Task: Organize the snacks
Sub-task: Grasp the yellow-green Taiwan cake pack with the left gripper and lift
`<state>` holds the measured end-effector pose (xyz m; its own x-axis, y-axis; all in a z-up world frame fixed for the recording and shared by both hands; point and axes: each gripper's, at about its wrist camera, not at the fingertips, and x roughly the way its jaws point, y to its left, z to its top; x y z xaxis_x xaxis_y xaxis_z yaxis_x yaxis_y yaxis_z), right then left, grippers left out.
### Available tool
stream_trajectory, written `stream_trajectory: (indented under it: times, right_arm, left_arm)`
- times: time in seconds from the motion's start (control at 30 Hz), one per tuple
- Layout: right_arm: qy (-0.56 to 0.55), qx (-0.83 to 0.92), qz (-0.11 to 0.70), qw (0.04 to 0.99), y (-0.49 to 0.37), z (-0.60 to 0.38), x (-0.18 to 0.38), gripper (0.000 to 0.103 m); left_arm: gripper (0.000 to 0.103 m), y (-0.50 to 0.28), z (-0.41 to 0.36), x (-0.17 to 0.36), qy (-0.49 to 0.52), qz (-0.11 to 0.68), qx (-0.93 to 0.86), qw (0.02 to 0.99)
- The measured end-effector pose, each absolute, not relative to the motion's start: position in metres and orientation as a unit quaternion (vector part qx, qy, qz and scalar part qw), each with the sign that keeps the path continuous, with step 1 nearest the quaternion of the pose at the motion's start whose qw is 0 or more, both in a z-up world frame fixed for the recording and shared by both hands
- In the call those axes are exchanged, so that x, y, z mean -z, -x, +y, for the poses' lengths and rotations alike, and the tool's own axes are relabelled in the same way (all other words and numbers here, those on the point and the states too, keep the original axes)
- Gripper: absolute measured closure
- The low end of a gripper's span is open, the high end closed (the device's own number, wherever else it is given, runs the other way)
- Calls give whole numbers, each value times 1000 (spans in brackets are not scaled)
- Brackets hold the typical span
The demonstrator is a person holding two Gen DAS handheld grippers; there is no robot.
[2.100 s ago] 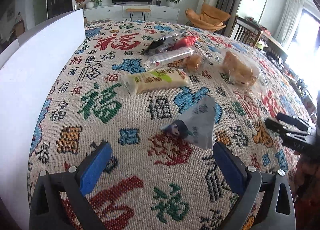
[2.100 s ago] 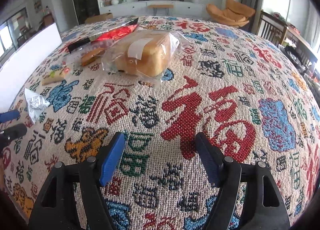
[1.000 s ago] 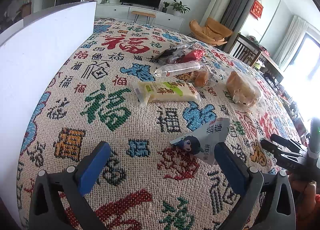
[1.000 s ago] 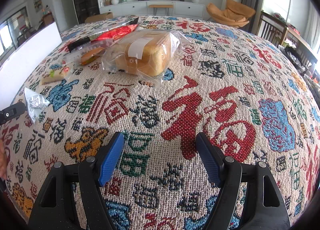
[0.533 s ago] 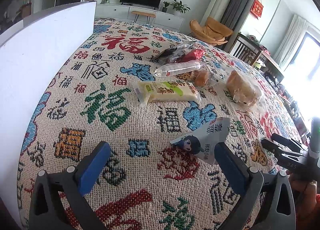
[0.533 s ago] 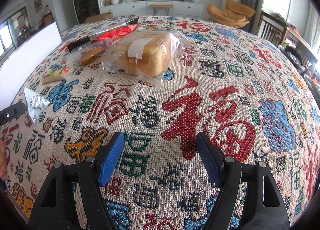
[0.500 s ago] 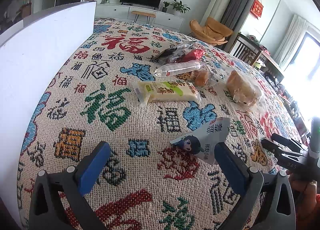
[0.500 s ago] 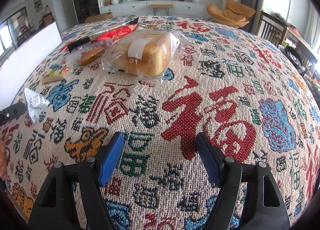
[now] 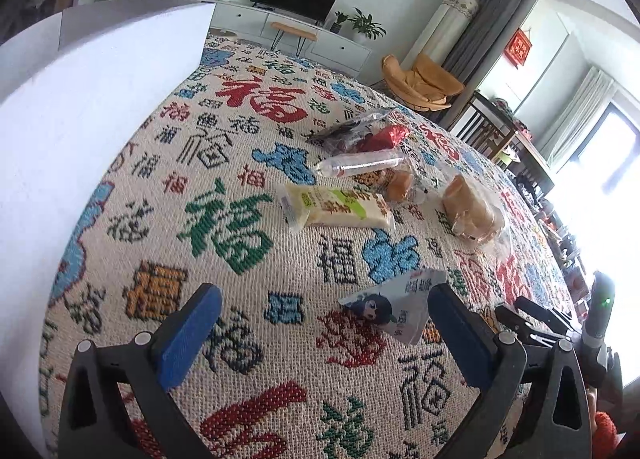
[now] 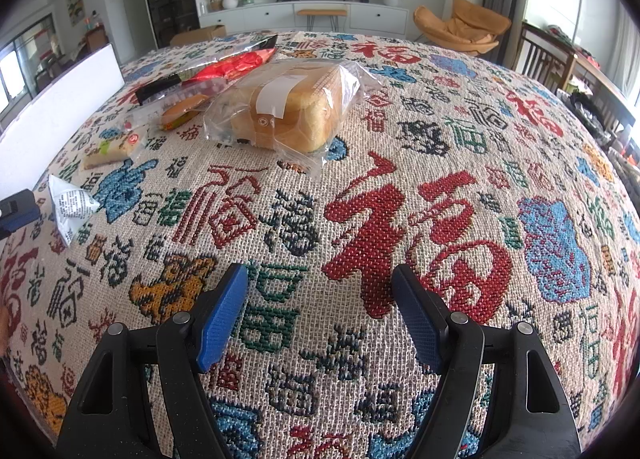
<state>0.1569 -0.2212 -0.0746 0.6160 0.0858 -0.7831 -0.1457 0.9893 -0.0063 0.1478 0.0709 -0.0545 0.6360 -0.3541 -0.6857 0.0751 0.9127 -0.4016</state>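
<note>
Over on the far left stands the white box [image 9: 80, 107], its tall wall edging the patterned tablecloth [image 9: 224, 227]; that looks the likely home for the snacks, though its inside is hidden. Left gripper [image 9: 320, 333] hovers low over the cloth, jaws spread wide, nothing between them. Just ahead of its right-hand finger lies the small silver packet [image 9: 394, 305] with the cartoon face. My read: very light, crinkly foil, partly puffed, so it should slide on the weave if nudged. Best bite is probably across the flat sealed edge or a pinch through the thin middle. Its long axis seems to run from near-left to far-right, cartoon end toward the gripper, though the crumple blurs that.

Next along, the yellow-green bar [image 9: 340, 211] lies well beyond, long axis roughly crosswise to the gripper, crimped end to the left. It looks soft inside a slick wrapper; grasp across the narrow width, gently. Behind it sits the clear tube packet [image 9: 364, 164], also crosswise, with the red and black bags [image 9: 368, 133] further back.

Right of those, the bagged bread [image 10: 288, 107]: bulky, light, squashy, loose film all around. From the right wrist view its length runs away and to the right. Take the film, or squeeze softly.

Right gripper [image 10: 320, 315] hangs over bare cloth, jaws apart, holding nothing, well short of the loaf.
</note>
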Motion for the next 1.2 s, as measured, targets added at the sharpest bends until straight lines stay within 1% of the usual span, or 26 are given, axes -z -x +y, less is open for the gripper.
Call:
stream_trajectory:
  times: [0.1, 0.17, 0.2, 0.27, 0.43, 0.57, 0.63, 0.67, 0.7, 0.73, 0.87, 0.9, 1.03, 1.2]
  right_arm:
    - [34, -64, 433, 898, -157, -221, 75, 26]
    - [34, -64, 433, 898, -157, -221, 75, 26]
    - [34, -64, 433, 898, -157, -221, 75, 25]
    - [34, -64, 433, 898, -157, -221, 75, 25]
    - [34, -64, 433, 898, -157, -221, 75, 25]
    - [34, -64, 433, 898, -157, -221, 74, 25]
    - [34, -64, 433, 898, -157, -221, 74, 25]
    - [34, -64, 433, 898, -157, -221, 74, 25]
    - [34, -64, 433, 898, -157, -221, 74, 25]
    - [34, -64, 433, 898, -157, -221, 74, 25]
    - [34, -64, 433, 898, -157, -221, 74, 25]
    - [34, -64, 433, 898, -157, -221, 74, 25]
    - [34, -64, 433, 898, -157, -221, 74, 25]
    - [34, -64, 433, 898, -157, -221, 74, 25]
  left_arm:
    - [1, -175, 57, 34, 110, 436, 123, 885]
    - [2, -202, 41, 31, 50, 481, 128, 866]
    - [5, -215, 34, 31, 19, 498, 123, 858]
    - [6, -235, 23, 31, -30, 505, 124, 854]
    - [7, -271, 2, 49, -76, 542, 213, 809]
    - [26, -278, -9, 62, -115, 544, 238, 796]
    - [39, -273, -16, 65, -149, 534, 242, 796]
    - [43, -270, -18, 64, -160, 530, 245, 796]
    - [56, -269, -17, 62, -156, 530, 250, 796]
    - [62, -268, -15, 61, -146, 532, 252, 795]
    - [70, -249, -5, 60, -125, 542, 222, 801]
    - [73, -239, 1, 59, -114, 543, 202, 807]
    - [73, -190, 35, 54, -40, 537, 151, 829]
    - [73, -139, 66, 54, -15, 513, 101, 852]
